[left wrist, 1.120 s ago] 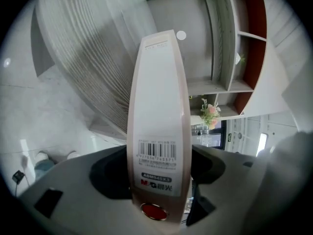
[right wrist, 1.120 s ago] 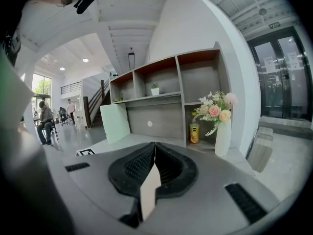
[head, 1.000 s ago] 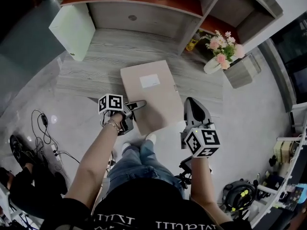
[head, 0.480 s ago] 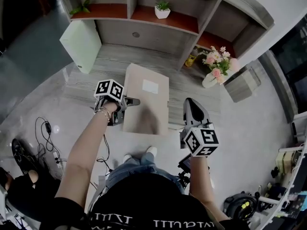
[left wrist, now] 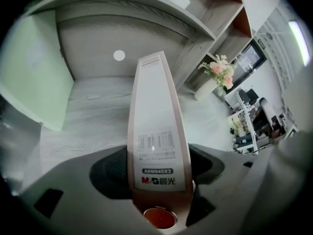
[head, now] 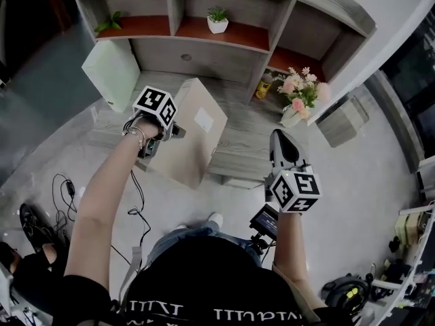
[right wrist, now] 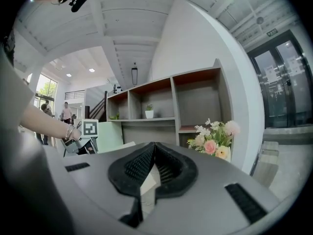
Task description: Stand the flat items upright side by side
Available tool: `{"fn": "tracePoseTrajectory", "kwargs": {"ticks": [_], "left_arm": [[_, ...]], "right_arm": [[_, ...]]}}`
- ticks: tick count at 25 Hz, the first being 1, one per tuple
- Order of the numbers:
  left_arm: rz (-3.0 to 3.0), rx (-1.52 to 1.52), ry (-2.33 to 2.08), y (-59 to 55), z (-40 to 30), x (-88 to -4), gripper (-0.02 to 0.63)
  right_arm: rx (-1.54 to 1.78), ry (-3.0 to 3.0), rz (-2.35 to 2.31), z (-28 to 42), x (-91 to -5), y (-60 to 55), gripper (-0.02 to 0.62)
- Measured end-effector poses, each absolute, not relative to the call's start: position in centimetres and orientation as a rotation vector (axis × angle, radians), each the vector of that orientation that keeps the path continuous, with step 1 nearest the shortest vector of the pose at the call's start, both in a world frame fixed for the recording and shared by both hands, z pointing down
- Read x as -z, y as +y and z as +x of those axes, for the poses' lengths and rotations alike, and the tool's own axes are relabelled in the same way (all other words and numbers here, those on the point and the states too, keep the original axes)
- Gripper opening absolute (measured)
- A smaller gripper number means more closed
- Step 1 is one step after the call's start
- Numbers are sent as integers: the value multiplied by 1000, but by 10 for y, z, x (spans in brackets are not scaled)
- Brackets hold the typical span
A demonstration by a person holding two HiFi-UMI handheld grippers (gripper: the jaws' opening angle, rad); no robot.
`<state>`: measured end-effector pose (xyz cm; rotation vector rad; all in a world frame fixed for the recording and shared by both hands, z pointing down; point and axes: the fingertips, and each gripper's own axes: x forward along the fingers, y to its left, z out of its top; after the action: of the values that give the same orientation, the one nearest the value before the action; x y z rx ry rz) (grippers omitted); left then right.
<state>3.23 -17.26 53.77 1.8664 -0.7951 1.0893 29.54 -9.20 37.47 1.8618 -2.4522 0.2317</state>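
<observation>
Between the left gripper's (left wrist: pixel 157 163) black ribbed pads (left wrist: pixel 110 173) sits the narrow, labelled spine of one tan cardboard file box (left wrist: pixel 156 106), clamped from both sides. The slab-shaped box runs ahead of the fingers, tilted over the grey wood-grain desk (left wrist: pixel 98 111). The right gripper (right wrist: pixel 154 151) is empty, its ribbed pads pressed together at the tips. Beyond the left fingers and to their left, one smooth pale green file box (head: pixel 112 73) stands upright. Farther right is one vase of pink flowers (head: pixel 299 94). Two small plants sit on the shelf (head: pixel 238 38) beyond.

Bright, even light fills every view, fisheye distortion bends the edges, and black corners ring both gripper views.
</observation>
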Motion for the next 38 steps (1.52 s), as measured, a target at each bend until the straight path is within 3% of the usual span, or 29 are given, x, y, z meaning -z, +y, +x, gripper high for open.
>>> {"fn": "tracePoseTrajectory", "kwargs": {"ticks": [11, 17, 23, 38], "left_arm": [[2048, -1909, -990, -207, 31, -513, 330], [2074, -1888, -933, -207, 30, -515, 350], [2142, -1952, -801, -209, 38, -526, 425], [1784, -2244, -868, -252, 54, -530, 392]], "right_arm": [[-94, -2394, 1866, 330, -365, -99, 15], [-135, -2408, 1856, 334, -376, -102, 15], [-189, -2409, 1833, 338, -391, -107, 15], [-253, -2415, 1714, 354, -421, -134, 15]]}}
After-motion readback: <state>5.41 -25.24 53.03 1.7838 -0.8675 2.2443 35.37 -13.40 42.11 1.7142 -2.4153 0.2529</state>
